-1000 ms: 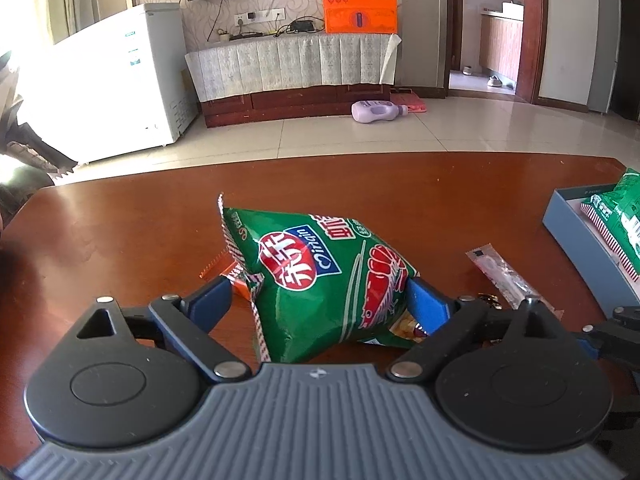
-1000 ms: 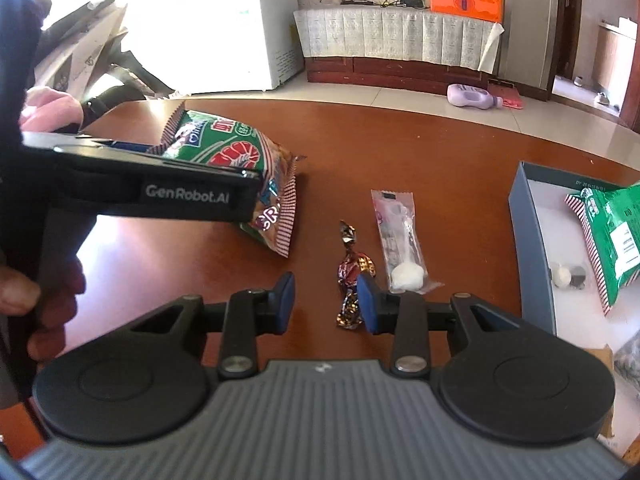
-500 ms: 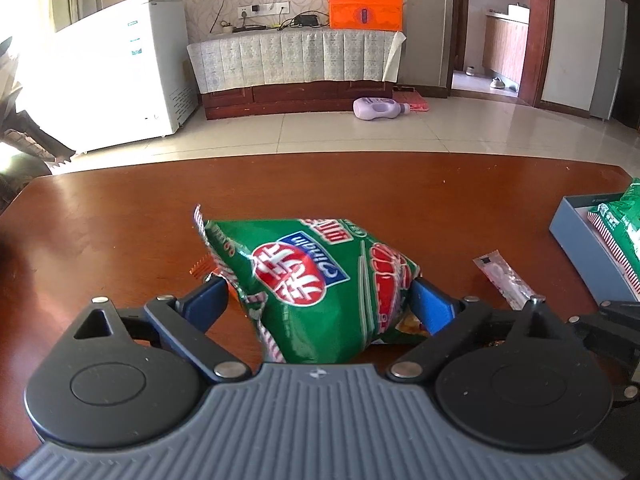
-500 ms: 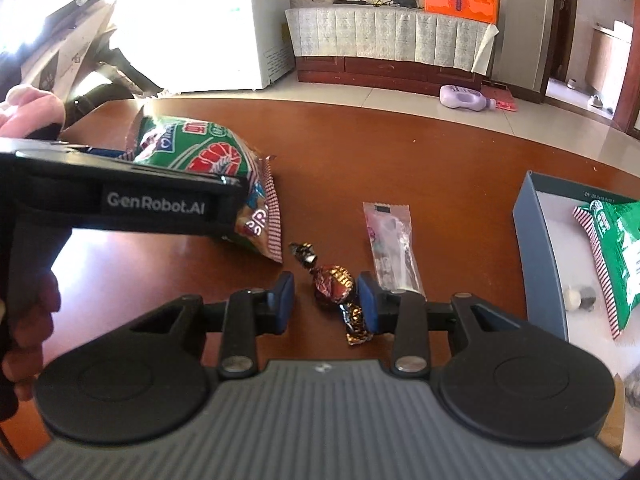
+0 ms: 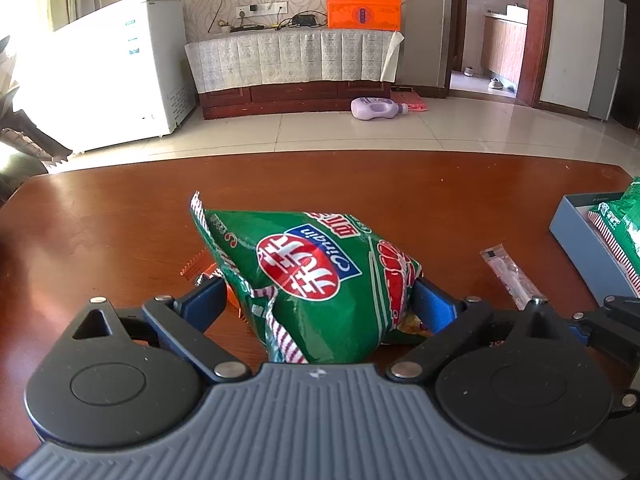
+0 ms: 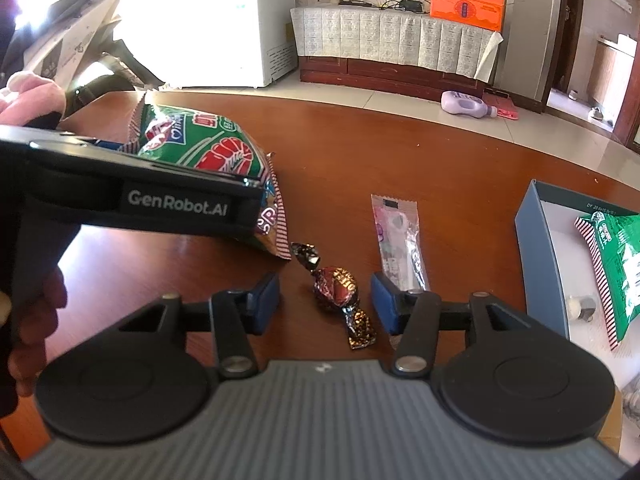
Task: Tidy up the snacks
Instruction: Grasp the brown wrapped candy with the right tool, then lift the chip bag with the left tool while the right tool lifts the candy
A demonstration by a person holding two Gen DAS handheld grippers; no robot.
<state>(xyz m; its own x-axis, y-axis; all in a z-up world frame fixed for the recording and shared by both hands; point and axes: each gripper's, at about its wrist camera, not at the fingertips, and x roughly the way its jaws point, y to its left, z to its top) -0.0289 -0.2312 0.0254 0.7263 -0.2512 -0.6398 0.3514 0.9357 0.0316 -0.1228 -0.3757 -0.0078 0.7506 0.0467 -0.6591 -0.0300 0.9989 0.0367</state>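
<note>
My left gripper (image 5: 316, 304) is shut on a green snack bag (image 5: 316, 272), which it holds just above the brown table (image 5: 120, 216). The same bag (image 6: 208, 148) shows in the right wrist view behind the left gripper's body. My right gripper (image 6: 325, 300) is open, its blue fingers either side of a brown foil-wrapped candy (image 6: 336, 284) lying on the table. A clear wrapped snack stick (image 6: 396, 236) lies just right of the candy; it also shows in the left wrist view (image 5: 508, 272). A blue-grey box (image 6: 536, 248) at the right holds another green bag (image 6: 616, 256).
An orange wrapper (image 5: 200, 268) lies on the table under the held bag. The box (image 5: 580, 240) stands at the table's right edge. Small wrapped sweets (image 6: 580, 308) lie inside it. A person's hand (image 6: 36, 312) holds the left gripper at the left.
My right gripper has moved forward and opened wider, so the foil candy now sits between its fingers. My left gripper has kept the green bag and shifted back a little.
</note>
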